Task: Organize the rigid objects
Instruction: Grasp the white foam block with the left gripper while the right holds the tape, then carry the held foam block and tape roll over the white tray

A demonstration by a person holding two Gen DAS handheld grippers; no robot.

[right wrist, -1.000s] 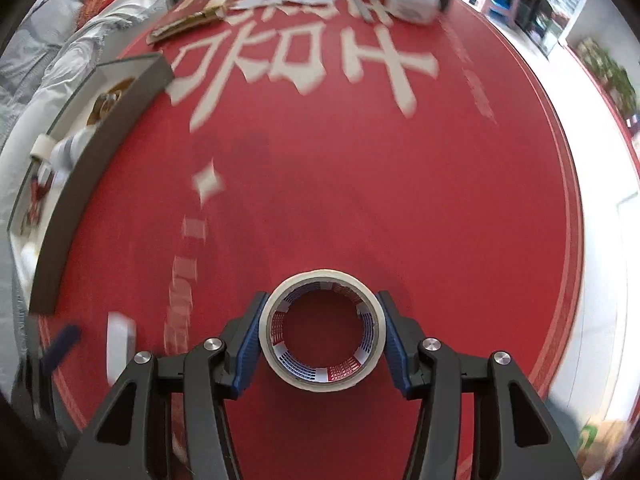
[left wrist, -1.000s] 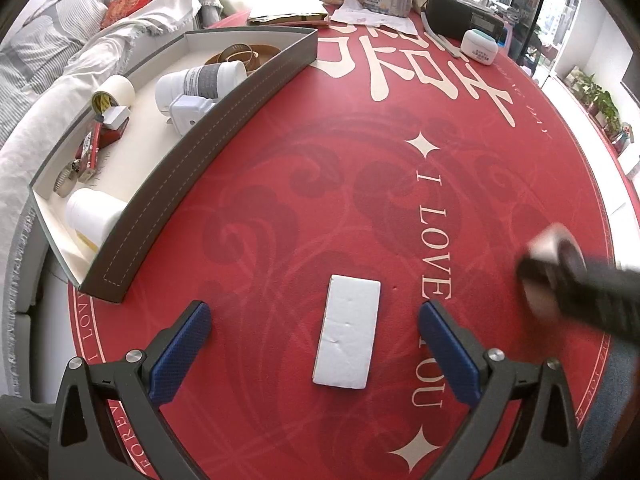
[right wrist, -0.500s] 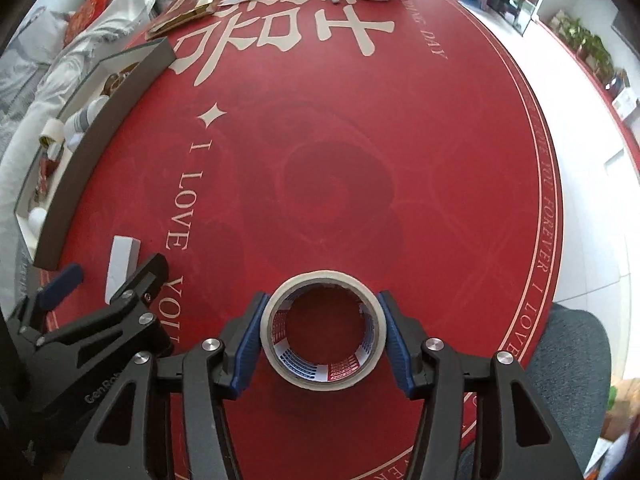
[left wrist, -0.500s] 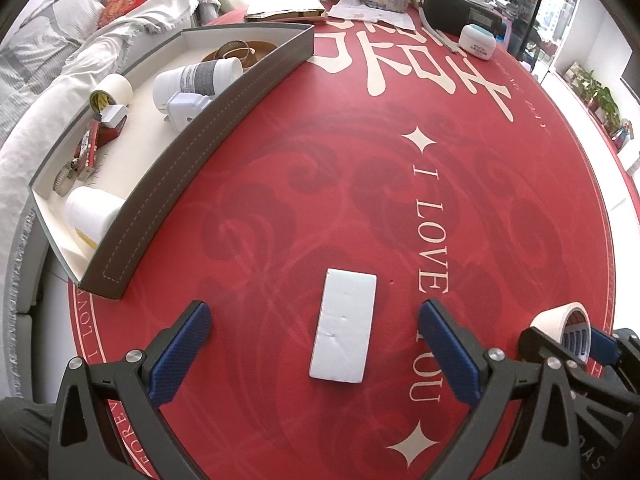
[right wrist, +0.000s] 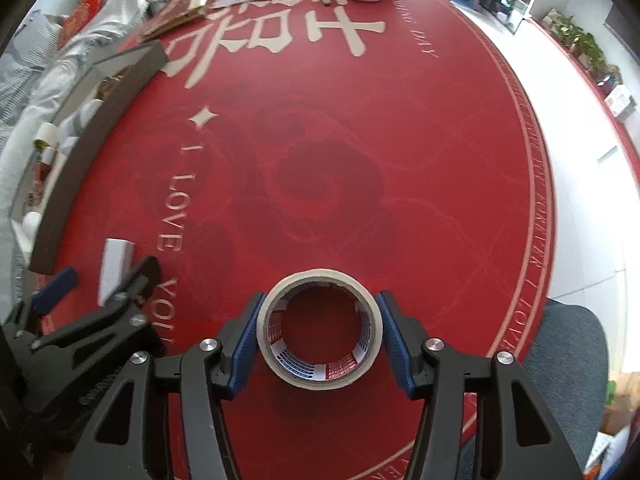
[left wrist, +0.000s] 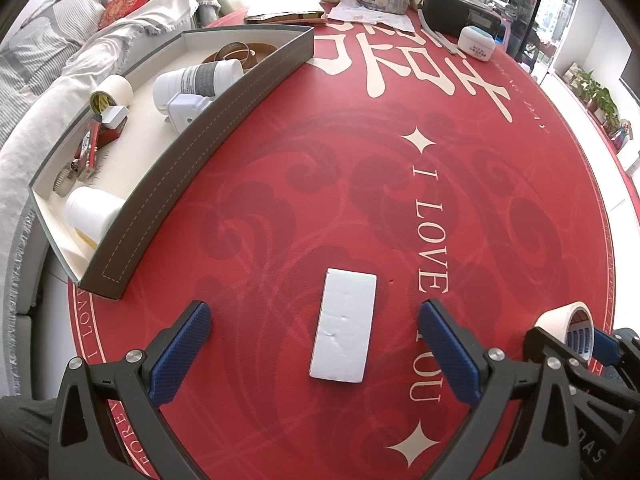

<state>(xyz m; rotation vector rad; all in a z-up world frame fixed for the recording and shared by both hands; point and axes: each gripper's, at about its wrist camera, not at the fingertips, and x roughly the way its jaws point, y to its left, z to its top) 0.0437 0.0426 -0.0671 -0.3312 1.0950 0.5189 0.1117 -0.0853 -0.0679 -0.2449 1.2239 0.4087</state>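
A white foam block (left wrist: 345, 326) lies flat on the red mat, and my left gripper (left wrist: 313, 307) hangs over it, open wide, with a finger on either side and neither touching. The block (right wrist: 114, 256) and the left gripper (right wrist: 108, 272) also show at the left edge of the right wrist view. My right gripper (right wrist: 320, 296) is shut on a beige tape roll (right wrist: 320, 376), blue pads against its outer wall, low over the mat near the front right edge. From the left wrist view, that tape roll (left wrist: 568, 322) sits in the right gripper (left wrist: 568, 334).
A long grey tray (left wrist: 192, 148) stands at the left with white bottles, another tape roll, a white adapter and a red tool inside. At the far edge are papers, food boxes, a black box and a white jar (left wrist: 475, 43). A sofa lies beyond the tray.
My right gripper carried the tape roll toward the near right edge of the mat, ending beside the left gripper. The left gripper and the foam block stayed put.
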